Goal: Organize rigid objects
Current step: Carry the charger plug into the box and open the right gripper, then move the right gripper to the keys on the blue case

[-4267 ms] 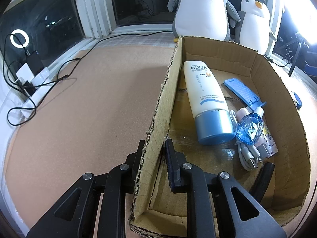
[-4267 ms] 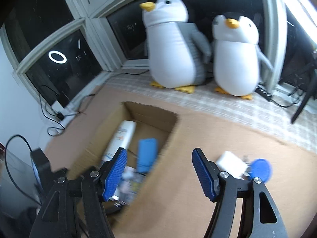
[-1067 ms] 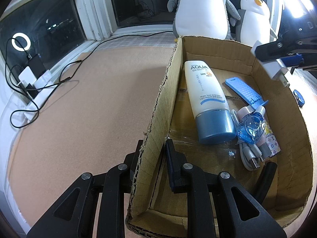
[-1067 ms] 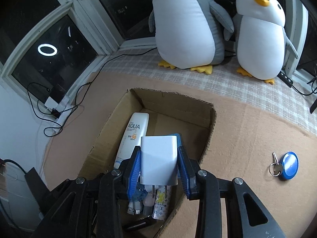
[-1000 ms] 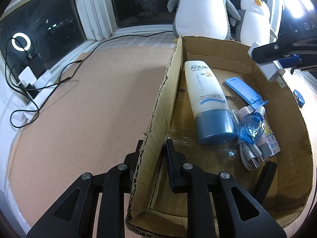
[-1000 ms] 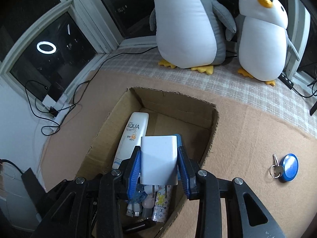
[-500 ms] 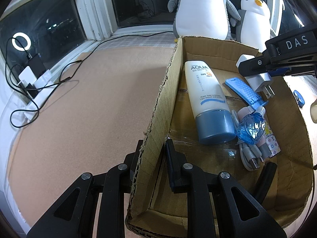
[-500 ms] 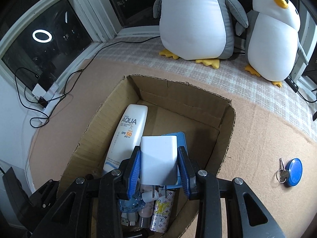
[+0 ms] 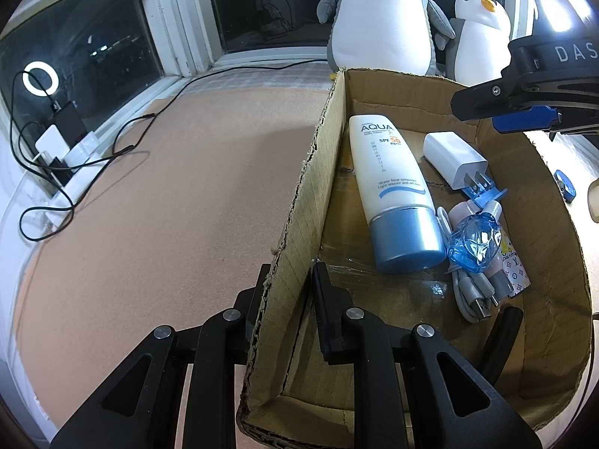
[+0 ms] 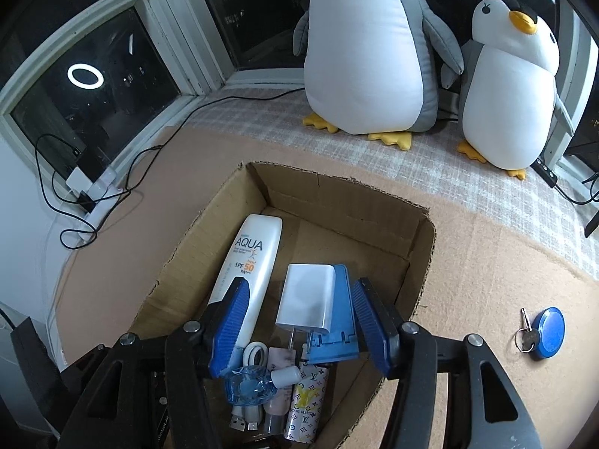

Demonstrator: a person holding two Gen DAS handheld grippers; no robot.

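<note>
A cardboard box [image 9: 310, 194] [image 10: 419, 258] sits on a tan mat. My left gripper [image 9: 292, 288] is shut on the box's left wall. Inside lie a white AQUA sunscreen tube [image 9: 393, 187] [image 10: 249, 265], a white charger plug [image 9: 455, 164] [image 10: 307, 301] on a blue flat piece [image 10: 338, 331], a clear blue bottle [image 9: 473, 241], a grey cable [image 9: 470, 292] and small patterned tubes [image 10: 305, 408]. My right gripper [image 10: 299, 327] is open above the charger, not touching it. A blue key tag with key [image 10: 546, 333] lies on the mat right of the box.
Two plush penguins [image 10: 368, 48] [image 10: 513, 86] stand on a checked cloth by the windows behind the box. Cables and a power strip [image 9: 60, 164] lie along the left window sill. Open mat [image 9: 149, 205] stretches left of the box.
My right gripper has lowered into the box, opened and let go of the white charger, which now lies on the blue piece. The left gripper has not moved.
</note>
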